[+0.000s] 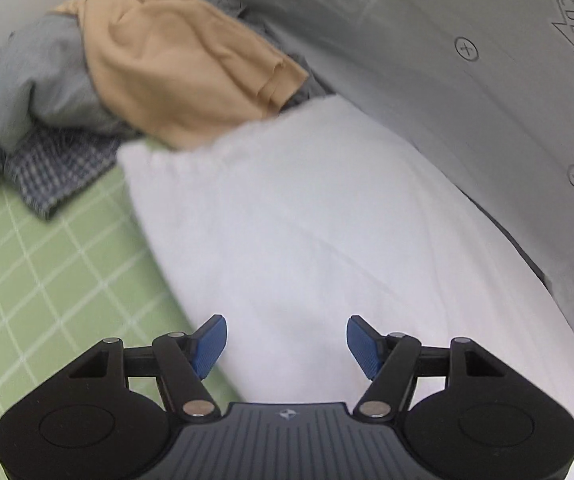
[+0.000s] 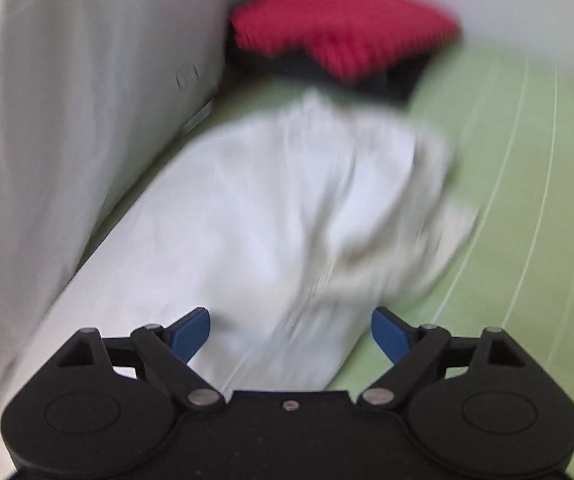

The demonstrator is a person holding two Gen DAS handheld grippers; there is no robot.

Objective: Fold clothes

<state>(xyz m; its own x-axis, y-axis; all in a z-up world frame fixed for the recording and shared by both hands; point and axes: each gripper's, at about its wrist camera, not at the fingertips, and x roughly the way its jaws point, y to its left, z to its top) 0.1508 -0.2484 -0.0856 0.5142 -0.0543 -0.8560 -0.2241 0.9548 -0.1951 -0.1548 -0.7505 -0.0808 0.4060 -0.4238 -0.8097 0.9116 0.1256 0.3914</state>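
Blue pads [image 1: 211, 346] on our left gripper [image 1: 287, 344] stand wide apart, and nothing sits between them; the same holds for our right gripper [image 2: 290, 336], whose blue pads [image 2: 189, 334] are spread just as far with only cloth showing behind the gap. Both tools hang over the white garment [image 1: 307, 240], which lies spread on the green grid mat [image 1: 27, 280], and we cannot tell whether either set of fingertips touches the fabric. In the left wrist view the garment runs from the tool up and away, one gathered edge lying against a heap of other clothes. That heap holds a tan garment [image 1: 175, 68] on top, a pale grey-blue piece [image 1: 27, 88] beside and under it, and a dark checked cloth [image 1: 55, 168] at the bottom, spilling onto the mat. Along the garment's far side stands a grey-white board [image 1: 447, 60] printed with small cross marks and some lettering. In the right wrist view, which is blurred, the white garment [image 2: 271, 220] looks rumpled at its far right end, with the same pale board [image 2: 87, 100] rising along its left. Beyond it we see a red ribbed cloth [image 2: 343, 32] resting on something dark [image 2: 387, 84], apart from the white garment, on the green mat [image 2: 527, 200].
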